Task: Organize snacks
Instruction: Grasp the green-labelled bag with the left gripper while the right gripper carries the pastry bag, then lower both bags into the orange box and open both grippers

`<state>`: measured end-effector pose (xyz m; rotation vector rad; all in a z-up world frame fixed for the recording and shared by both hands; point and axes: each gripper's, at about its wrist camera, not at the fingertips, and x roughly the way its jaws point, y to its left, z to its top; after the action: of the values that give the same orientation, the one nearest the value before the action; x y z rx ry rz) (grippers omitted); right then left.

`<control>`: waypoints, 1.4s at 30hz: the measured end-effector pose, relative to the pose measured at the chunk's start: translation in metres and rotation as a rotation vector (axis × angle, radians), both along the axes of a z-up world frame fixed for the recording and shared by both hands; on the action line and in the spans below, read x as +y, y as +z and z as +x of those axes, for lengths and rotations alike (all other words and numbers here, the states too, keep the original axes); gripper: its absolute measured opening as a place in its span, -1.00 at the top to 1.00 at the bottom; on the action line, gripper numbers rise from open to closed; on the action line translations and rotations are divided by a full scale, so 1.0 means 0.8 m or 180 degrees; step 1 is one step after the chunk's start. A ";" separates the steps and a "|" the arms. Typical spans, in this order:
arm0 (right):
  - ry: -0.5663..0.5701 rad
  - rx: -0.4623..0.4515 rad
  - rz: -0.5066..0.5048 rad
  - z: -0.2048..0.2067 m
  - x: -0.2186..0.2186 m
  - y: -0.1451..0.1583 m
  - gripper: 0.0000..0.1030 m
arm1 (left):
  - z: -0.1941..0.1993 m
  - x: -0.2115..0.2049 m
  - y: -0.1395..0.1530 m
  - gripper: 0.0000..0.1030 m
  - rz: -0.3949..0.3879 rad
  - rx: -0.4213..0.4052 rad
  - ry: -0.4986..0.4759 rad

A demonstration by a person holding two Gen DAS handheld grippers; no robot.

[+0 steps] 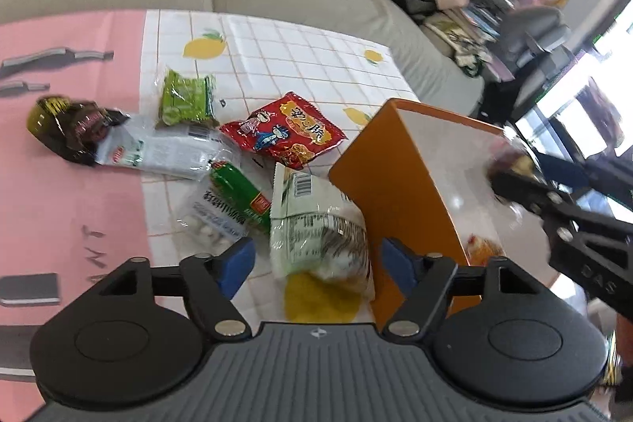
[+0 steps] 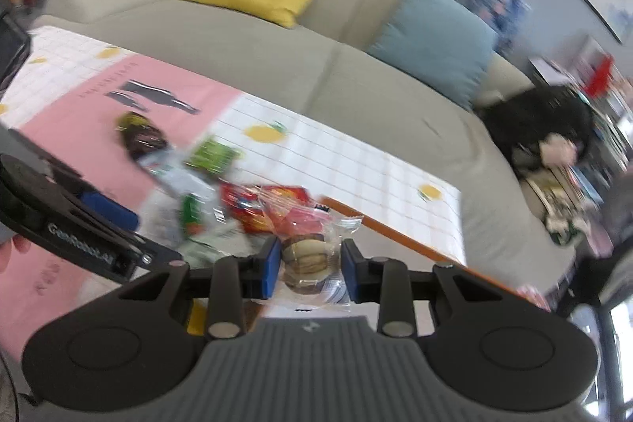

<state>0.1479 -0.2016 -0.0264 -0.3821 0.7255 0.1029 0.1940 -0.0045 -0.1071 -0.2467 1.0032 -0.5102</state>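
**Right wrist view: wrapped cake being carried to the box**

A clear-wrapped round cake point(image 2: 309, 261) is being pinched by the right gripper point(image 2: 309, 265) beside the orange box point(image 1: 395, 184). Left gripper point(image 1: 316, 260) is being held spread, empty, over the white-green packet point(image 1: 320, 224). Next: lowering and release inside the box.

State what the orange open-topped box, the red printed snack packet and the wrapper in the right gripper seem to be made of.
Orange open-topped box: likely rigid plastic or coated board; flat stiff walls, glossy white inside.
Red printed snack packet: plastic film; crinkled, shiny, crimped ends.
Clear wrapper in the right gripper: thin transparent film; round snack shows through.
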 end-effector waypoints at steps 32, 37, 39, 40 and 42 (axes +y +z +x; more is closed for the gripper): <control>-0.0290 0.0926 0.1035 0.041 -0.088 -0.103 0.38 | 0.003 -0.054 -0.007 0.32 0.0255 0.0160 0.0532; -0.0385 0.0947 0.1167 0.051 -0.102 -0.097 0.38 | -0.011 -0.037 0.047 0.32 0.0190 -0.0199 0.0544; -0.0415 0.0953 0.1220 0.055 -0.109 -0.095 0.38 | -0.013 -0.034 0.073 0.34 0.0126 -0.0352 0.0517; -0.0430 0.0961 0.1227 0.058 -0.112 -0.094 0.38 | -0.014 -0.035 0.086 0.34 0.0095 -0.0439 0.0481; -0.0476 0.0966 0.1208 0.064 -0.119 -0.094 0.38 | -0.015 -0.044 0.110 0.34 0.0048 -0.0615 0.0337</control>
<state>0.1991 -0.2968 -0.1012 0.0539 1.0096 0.1560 0.1819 -0.0394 -0.0190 -0.2312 0.8013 -0.4215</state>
